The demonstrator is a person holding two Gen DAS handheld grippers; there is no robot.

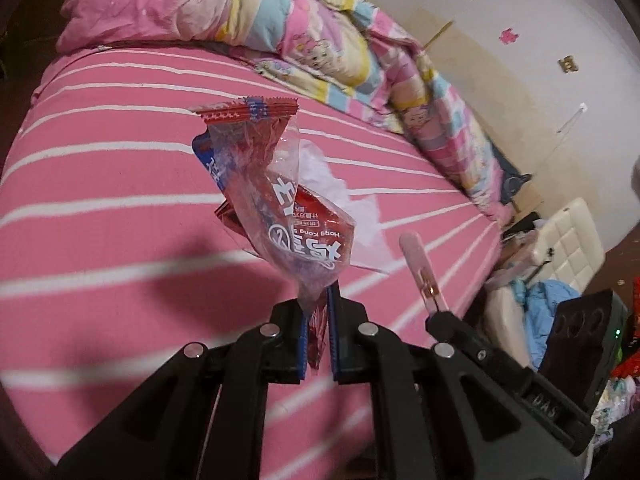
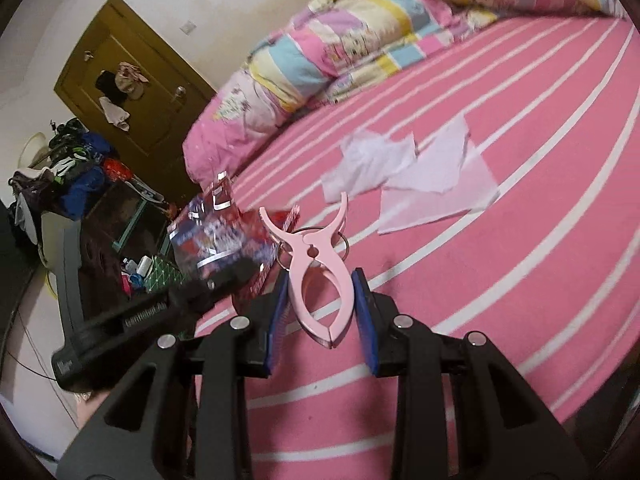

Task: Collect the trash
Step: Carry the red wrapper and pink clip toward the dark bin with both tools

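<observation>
left hand-held gripper point(image 1: 318, 344) pinching wrapper point(image 1: 276, 208), raised | right hand-held gripper point(image 2: 322, 316) clasping clip point(image 2: 316, 268)

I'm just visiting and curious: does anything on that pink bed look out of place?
Yes. Crumpled white paper lies loose on the striped bedsheet. The left gripper pinches a red snack wrapper, and the right gripper holds a pink clothes peg.

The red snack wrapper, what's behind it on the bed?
Behind the red snack wrapper, white tissue paper lies crumpled on the pink striped sheet. The wrapper covers part of it in the left wrist view; the right wrist view shows several pieces.
</observation>
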